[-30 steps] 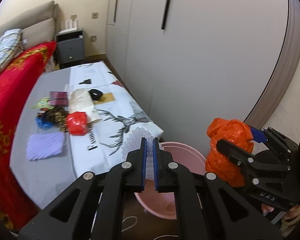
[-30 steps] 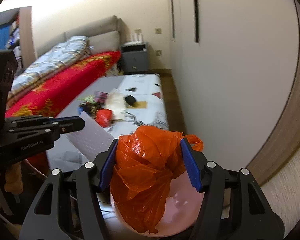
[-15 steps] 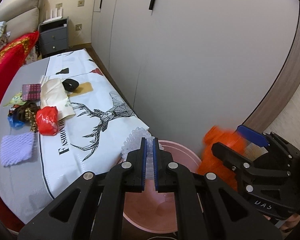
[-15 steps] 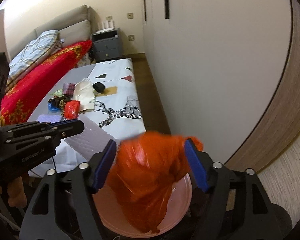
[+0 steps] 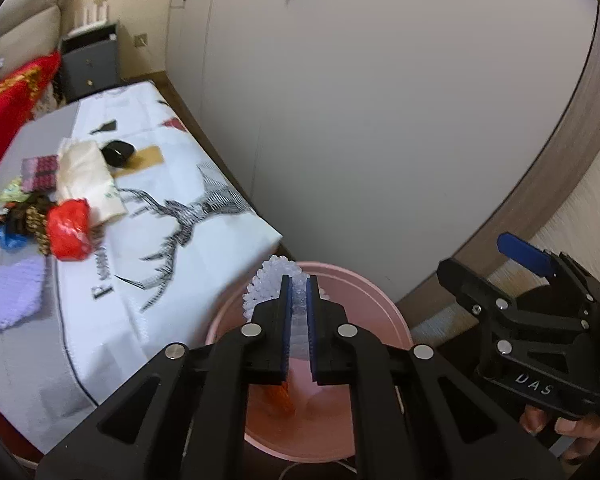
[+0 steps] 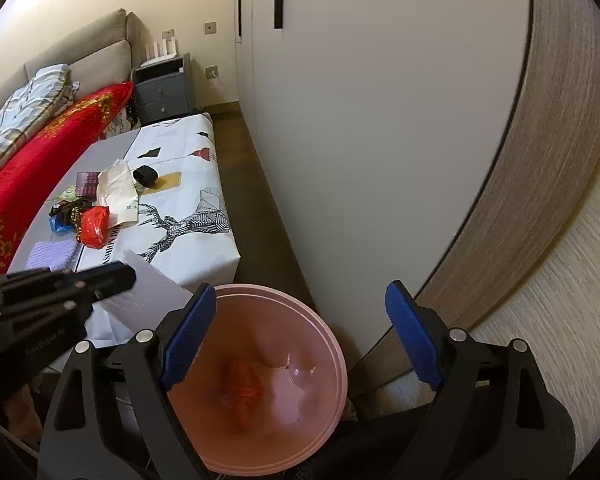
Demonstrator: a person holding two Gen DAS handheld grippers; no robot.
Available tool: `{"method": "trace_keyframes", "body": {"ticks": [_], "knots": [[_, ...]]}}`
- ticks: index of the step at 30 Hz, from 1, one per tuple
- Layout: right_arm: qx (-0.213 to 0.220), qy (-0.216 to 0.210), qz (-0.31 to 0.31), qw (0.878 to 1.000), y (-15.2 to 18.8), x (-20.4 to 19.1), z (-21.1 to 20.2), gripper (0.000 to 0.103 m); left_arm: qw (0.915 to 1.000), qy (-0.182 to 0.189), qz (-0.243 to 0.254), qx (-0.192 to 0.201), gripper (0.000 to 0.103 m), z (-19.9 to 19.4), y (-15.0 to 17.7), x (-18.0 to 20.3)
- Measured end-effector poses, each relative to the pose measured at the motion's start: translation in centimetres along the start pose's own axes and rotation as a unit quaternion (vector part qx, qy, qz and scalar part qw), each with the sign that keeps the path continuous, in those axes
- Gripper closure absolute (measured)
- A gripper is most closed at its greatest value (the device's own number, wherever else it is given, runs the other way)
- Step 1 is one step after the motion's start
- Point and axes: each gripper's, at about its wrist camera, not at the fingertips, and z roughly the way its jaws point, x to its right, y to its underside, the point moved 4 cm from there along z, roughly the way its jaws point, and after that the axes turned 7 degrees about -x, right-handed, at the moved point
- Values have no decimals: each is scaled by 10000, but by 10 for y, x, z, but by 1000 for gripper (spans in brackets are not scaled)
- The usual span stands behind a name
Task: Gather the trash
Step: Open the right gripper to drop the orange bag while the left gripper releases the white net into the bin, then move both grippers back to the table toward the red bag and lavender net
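A pink bin [image 6: 332, 344] stands on the floor at the end of the low table. An orange plastic bag [image 6: 246, 388] lies loose in its bottom, also seen under the left fingers [image 5: 280, 396]. My right gripper [image 6: 300, 292] hovers over the bin, its jaws opening wide with nothing between them; it appears from the side [image 5: 480, 262] in the left wrist view. My left gripper [image 5: 296, 280] is shut on a sheet of clear bubble wrap [image 5: 274, 276] and holds it above the bin's near-left rim [image 5: 364, 284]. The same sheet [image 6: 148, 300] shows in the right wrist view.
The table under a white deer-print cloth [image 5: 204, 216] carries a red bag [image 5: 68, 228], a cream bag [image 5: 88, 176], a purple cloth [image 5: 12, 300], a black item [image 5: 118, 152] and small wrappers. White wardrobe doors [image 6: 380, 120] run along the right. A bed with a red blanket [image 6: 40, 152] lies on the left.
The right jaws spread apart and the orange bag dropped from them into the pink bin. Both grippers sank closer over the bin; the left one kept its hold on the bubble wrap.
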Motion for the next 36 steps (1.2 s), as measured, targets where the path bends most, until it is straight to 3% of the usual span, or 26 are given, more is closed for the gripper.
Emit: {"method": "trace_keyframes", "body": {"ticks": [2,3,4,7,15,18,22,24,28,36], "knots": [[8,17,-24,10000,1,0,-1,18,10000,24,-63,-40,71,4,2,-1],[8,24,-27,10000,1,1,-1,18,9999,-18,-89,-58,45,5,2,-2],[11,32,-10,10000,1,1,-1,17,9997,-190,-152,-16,35,4,2,-4],[-6,23,5,10000,1,2,0,17,9987,-431,-271,88,22,1,1,-13],[116,-97,-97,9998,-3,-6,-5,9,9931,-808,-834,159,20,-16,0,-45],[343,-284,-145,9989,-12,-14,-21,6,9878,-1065,-1105,262,20,-43,-7,-62],[642,-802,-282,9943,-34,-40,-37,5,9758,-1656,-1232,714,20,-102,-19,-93],[789,-1069,-385,9904,-48,-64,-41,5,9669,-1998,-1265,958,16,-133,-23,-113],[897,-1441,-592,9837,-65,-116,-35,5,9389,-2704,-1534,1480,14,-193,-18,-167],[1051,-1766,-1083,9726,-68,-227,18,5,8879,-3543,-2379,1718,14,-217,11,-265]]}}
